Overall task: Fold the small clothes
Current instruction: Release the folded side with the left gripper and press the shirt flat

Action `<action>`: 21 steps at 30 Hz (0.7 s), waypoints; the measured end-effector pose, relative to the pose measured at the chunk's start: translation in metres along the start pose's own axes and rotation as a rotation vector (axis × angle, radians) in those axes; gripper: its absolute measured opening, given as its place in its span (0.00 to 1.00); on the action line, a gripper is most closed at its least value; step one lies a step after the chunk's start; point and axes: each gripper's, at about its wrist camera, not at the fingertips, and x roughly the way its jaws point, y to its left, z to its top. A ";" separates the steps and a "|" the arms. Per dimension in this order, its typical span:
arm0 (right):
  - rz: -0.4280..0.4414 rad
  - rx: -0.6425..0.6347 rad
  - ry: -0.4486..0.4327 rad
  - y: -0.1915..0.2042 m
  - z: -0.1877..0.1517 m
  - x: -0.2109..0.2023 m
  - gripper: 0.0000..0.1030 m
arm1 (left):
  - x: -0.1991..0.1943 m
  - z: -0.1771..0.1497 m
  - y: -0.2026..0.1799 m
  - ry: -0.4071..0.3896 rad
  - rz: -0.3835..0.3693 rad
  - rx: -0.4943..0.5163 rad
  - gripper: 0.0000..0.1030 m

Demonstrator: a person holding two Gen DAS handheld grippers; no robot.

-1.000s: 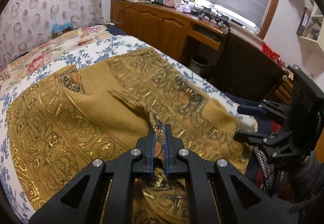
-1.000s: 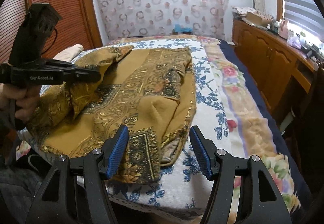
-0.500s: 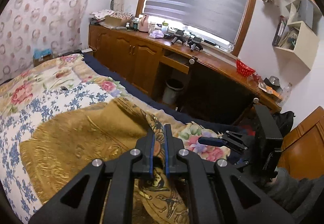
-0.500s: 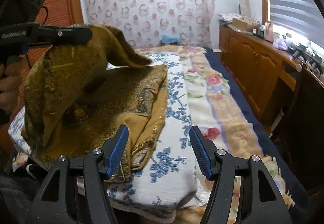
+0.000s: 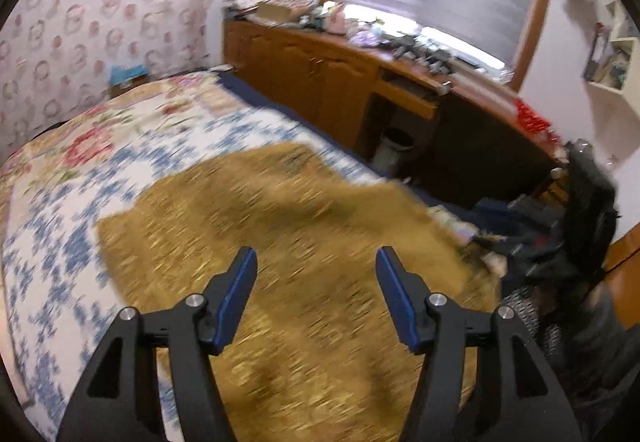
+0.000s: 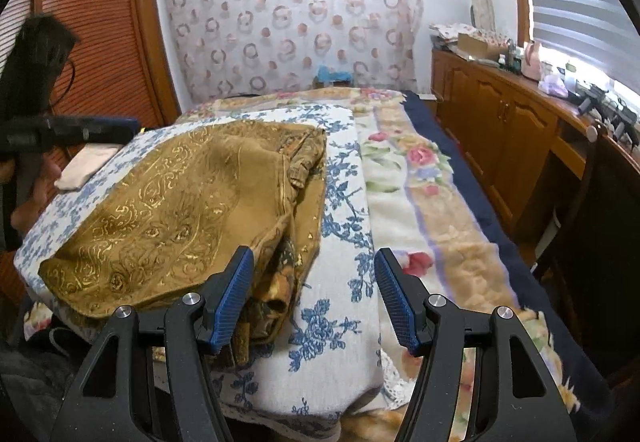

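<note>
Mustard gold-patterned garment [image 6: 180, 210], folded over, lying on bed

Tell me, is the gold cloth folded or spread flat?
Folded. In the right wrist view the gold cloth is doubled over itself on the bed, with stacked layers along its right edge.

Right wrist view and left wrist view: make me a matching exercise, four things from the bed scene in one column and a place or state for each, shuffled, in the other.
Things:
1. mustard-gold patterned garment
2. left gripper
3. small white folded cloth
4. blue-and-white floral bedspread

Places or states:
A. lies near the brown louvred wardrobe
B. open, nothing between its fingers
C. folded over on the bed
D. spread under the garment

Pairs: 1-C, 2-B, 3-A, 4-D
</note>
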 end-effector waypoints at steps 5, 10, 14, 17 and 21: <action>0.005 -0.033 -0.006 0.006 0.015 0.006 0.62 | 0.005 -0.032 0.035 0.032 0.067 -0.060 0.59; 0.027 -0.066 -0.016 0.009 0.041 0.020 0.61 | 0.014 -0.050 0.055 0.056 0.127 -0.079 0.59; 0.025 -0.104 -0.004 0.009 0.070 0.043 0.60 | 0.022 -0.061 0.066 0.061 0.150 -0.095 0.59; 0.013 -0.148 0.027 0.011 0.091 0.067 0.58 | 0.025 -0.065 0.069 0.054 0.165 -0.088 0.59; 0.048 -0.142 0.090 0.007 0.107 0.101 0.55 | 0.033 -0.072 0.067 0.050 0.188 -0.058 0.60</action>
